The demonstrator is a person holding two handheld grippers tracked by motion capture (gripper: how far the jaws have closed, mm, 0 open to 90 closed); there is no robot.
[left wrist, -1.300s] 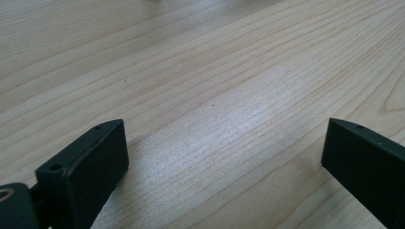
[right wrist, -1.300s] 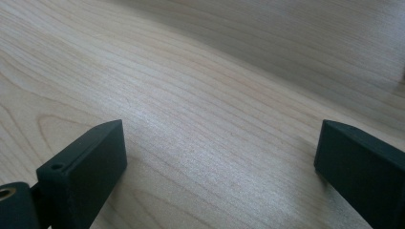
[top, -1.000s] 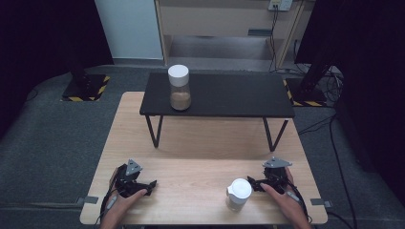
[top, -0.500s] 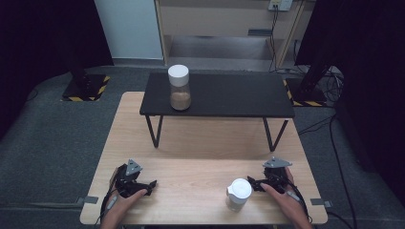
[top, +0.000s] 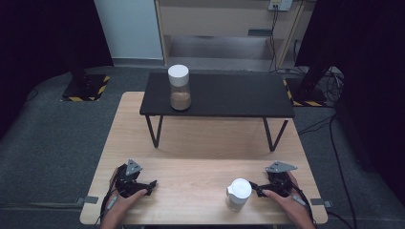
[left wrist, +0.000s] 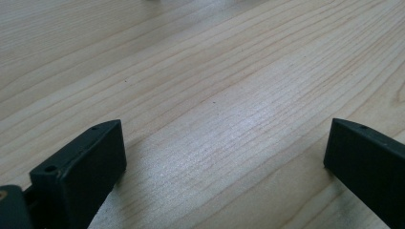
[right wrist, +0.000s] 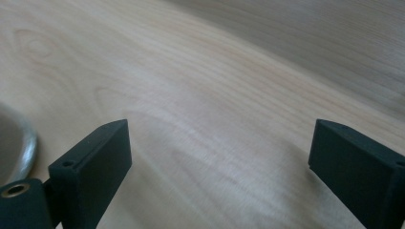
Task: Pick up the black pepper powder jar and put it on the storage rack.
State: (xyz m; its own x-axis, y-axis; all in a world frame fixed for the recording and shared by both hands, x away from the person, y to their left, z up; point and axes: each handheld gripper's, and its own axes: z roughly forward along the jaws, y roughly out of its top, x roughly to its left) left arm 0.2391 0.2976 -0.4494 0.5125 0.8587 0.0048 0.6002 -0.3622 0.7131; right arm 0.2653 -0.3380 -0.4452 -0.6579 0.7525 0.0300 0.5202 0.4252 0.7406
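A clear jar with a white lid (top: 238, 193) stands near the front right of the wooden table (top: 200, 157). My right gripper (top: 252, 189) lies just to its right, pointing at it. Its jaws are open and have just been closing a little. Between them is only bare wood, as the right gripper view (right wrist: 219, 138) shows, with the jar's curved edge (right wrist: 16, 143) at the far left. A second white-lidded jar (top: 179, 88), holding brown powder, stands on the black shelf (top: 229, 95). My left gripper (top: 150, 186) rests open at the front left, over bare wood (left wrist: 224, 138).
The black shelf stands on thin legs across the far half of the table, with room under it. Beyond the table are grey floor, cables at the right, and yellow-and-black striped stand bases (top: 86, 88).
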